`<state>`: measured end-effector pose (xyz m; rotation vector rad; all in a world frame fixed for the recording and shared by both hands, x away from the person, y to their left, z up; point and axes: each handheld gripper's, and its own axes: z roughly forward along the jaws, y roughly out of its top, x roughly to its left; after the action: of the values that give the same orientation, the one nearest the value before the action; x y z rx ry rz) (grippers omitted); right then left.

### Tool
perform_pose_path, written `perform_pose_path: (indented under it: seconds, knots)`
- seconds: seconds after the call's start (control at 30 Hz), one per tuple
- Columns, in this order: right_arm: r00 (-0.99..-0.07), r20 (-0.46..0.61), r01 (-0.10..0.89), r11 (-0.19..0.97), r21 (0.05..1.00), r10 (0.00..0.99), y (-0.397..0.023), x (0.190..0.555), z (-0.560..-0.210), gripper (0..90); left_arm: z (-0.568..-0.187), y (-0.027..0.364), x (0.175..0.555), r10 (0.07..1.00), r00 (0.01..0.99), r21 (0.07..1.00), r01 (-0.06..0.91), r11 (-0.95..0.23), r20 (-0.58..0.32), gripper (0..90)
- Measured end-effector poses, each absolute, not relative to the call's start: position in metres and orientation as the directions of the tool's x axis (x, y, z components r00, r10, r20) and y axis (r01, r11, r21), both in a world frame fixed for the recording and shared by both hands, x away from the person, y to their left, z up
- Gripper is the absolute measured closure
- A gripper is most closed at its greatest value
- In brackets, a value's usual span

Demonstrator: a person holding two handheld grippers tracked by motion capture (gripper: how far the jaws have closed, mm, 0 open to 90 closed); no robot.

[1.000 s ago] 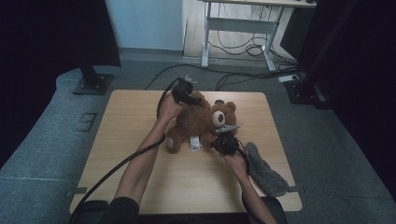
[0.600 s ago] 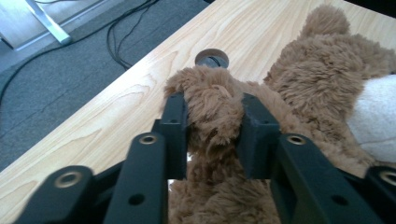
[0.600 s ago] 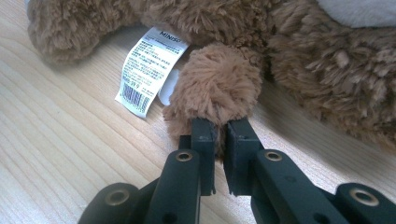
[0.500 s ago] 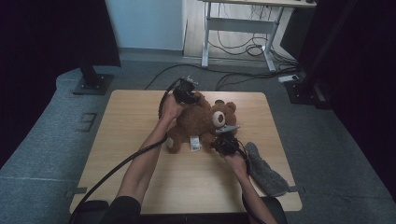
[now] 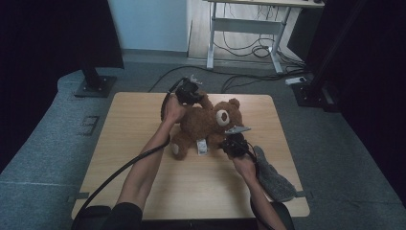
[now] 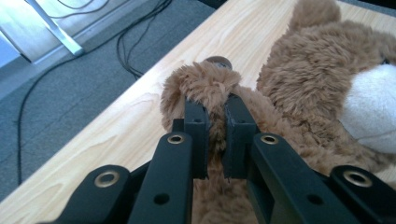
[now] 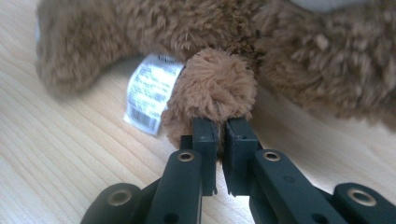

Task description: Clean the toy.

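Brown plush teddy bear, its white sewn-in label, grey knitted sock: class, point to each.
Brown plush teddy bear [image 5: 203, 122], high view, belly.
White sewn-in label [image 7: 148, 94], right gripper view, printed face.
Grey knitted sock [image 5: 273, 177], high view, middle.

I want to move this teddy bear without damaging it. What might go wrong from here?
1. Each claw pinches only plush: the left claw on one paw, the right claw on another. Lifting may strain the seams of the teddy bear or let the fur slip out.
2. The grey cloth lies beside the right hand and might get dragged.
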<state>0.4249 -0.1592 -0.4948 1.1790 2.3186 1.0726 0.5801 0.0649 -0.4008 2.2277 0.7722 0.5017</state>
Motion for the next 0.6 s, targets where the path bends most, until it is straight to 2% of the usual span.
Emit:
perform_pose_path:
  seconds: [0.23, 0.6]
  knots:
    - [-0.588, 0.044, 0.531, 0.345, 0.774, 0.807, -0.173, 0.421, -0.473, 84.7, -0.384, 0.08, 0.569, 0.659, 0.737, 0.732, 0.364, -0.575, 0.151, 82.0]
    - [-0.571, 0.041, 0.511, 0.316, 0.8, 0.82, -0.19, 0.423, -0.451, 84.7, -0.372, 0.11, 0.545, 0.659, 0.74, 0.735, 0.371, -0.568, 0.135, 81.9]
